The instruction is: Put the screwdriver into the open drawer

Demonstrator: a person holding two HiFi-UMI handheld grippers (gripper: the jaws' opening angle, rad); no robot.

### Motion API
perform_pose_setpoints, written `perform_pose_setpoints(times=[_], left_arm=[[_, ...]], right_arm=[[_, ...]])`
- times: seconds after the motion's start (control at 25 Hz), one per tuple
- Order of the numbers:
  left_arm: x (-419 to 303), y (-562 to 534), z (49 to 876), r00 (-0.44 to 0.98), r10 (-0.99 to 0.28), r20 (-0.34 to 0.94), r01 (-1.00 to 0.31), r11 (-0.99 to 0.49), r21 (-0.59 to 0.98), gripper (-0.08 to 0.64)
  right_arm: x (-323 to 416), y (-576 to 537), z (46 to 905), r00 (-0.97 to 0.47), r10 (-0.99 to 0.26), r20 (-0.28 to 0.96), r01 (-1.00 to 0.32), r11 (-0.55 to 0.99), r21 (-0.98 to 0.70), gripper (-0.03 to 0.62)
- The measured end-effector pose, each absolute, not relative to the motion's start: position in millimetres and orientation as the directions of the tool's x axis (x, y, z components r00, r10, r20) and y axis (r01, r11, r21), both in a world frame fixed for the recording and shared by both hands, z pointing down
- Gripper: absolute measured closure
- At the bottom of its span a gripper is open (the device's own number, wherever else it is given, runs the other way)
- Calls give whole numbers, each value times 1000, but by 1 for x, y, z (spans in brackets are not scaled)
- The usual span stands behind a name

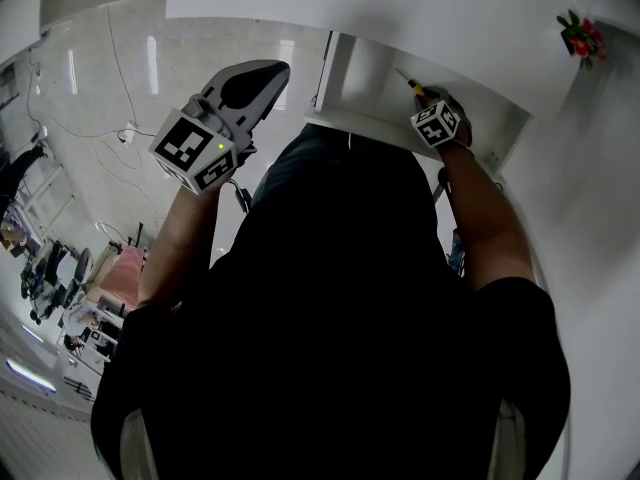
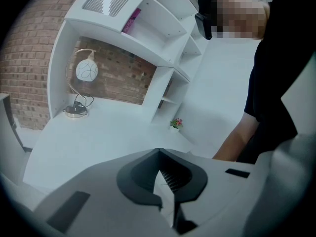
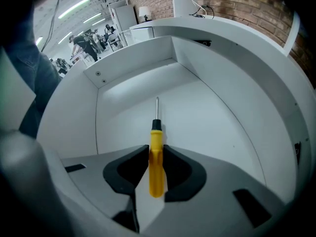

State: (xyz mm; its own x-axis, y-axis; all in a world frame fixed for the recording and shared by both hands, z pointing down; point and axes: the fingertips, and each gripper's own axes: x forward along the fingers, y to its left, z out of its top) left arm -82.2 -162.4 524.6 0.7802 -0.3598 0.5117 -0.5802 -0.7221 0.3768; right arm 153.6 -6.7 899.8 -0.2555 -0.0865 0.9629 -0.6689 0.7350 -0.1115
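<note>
My right gripper (image 3: 156, 154) is shut on a yellow-handled screwdriver (image 3: 156, 159), whose black collar and metal shaft point ahead over the floor of the open white drawer (image 3: 207, 117). In the head view the right gripper (image 1: 428, 108) reaches over the drawer (image 1: 372, 93) with the screwdriver (image 1: 414, 87) tip sticking out in front. My left gripper (image 1: 262, 83) is raised to the left of the drawer, away from it. In the left gripper view its jaws meet at the tips and the left gripper (image 2: 159, 154) holds nothing.
A white desk (image 2: 98, 132) with curved shelves carries a round lamp (image 2: 85, 73) and a small flower pot (image 2: 175, 124), also in the head view as a flower pot (image 1: 581, 38). The person's dark torso (image 1: 340, 308) hides the drawer's near part.
</note>
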Motion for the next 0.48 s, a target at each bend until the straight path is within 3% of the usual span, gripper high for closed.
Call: perform_pose_setpoints(times=[0.48], left_arm=[[-85, -160, 528, 785, -356, 507, -578, -717, 391, 546]], right_arm=[[152, -4, 901, -240, -84, 967, -679, 727, -105, 454]])
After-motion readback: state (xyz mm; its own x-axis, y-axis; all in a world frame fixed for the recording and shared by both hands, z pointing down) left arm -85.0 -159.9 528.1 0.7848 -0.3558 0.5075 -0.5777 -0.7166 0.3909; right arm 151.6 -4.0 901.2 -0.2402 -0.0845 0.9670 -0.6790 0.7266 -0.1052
